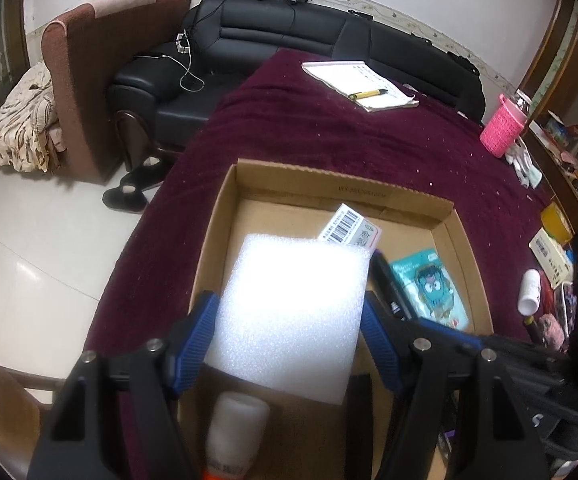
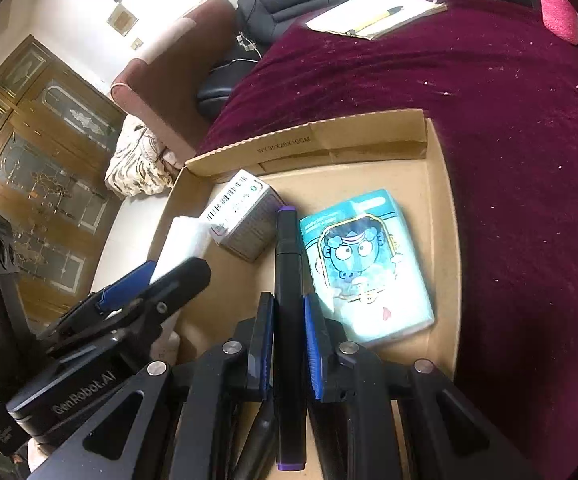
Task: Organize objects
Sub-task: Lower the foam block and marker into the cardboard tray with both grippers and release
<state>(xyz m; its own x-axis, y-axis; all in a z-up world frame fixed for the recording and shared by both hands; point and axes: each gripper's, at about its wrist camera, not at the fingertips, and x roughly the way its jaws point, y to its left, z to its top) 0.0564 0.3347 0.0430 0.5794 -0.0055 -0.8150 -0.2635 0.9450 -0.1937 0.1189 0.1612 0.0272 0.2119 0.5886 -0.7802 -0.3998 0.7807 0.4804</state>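
A shallow cardboard box [image 1: 341, 184] [image 2: 329, 140] sits on the maroon tablecloth. My left gripper [image 1: 289, 304] is shut on a white foam block [image 1: 293, 312] [image 2: 185, 240] held over the box's left side. My right gripper [image 2: 289, 300] is shut on a black marker [image 2: 288, 272] [image 1: 393, 292] with purple ends, low in the box's middle. Inside the box lie a small barcode carton [image 1: 349, 230] [image 2: 241, 212] and a teal cartoon tissue pack [image 1: 433, 288] [image 2: 369, 264]. A white bottle [image 1: 237, 428] lies blurred beneath the left gripper.
A notepad with a yellow pen [image 1: 361, 84] lies at the far side of the table, with a pink cup [image 1: 503, 126] at its right edge. Another white bottle [image 1: 529, 292] and small clutter lie right of the box. A black sofa [image 1: 289, 28] stands behind.
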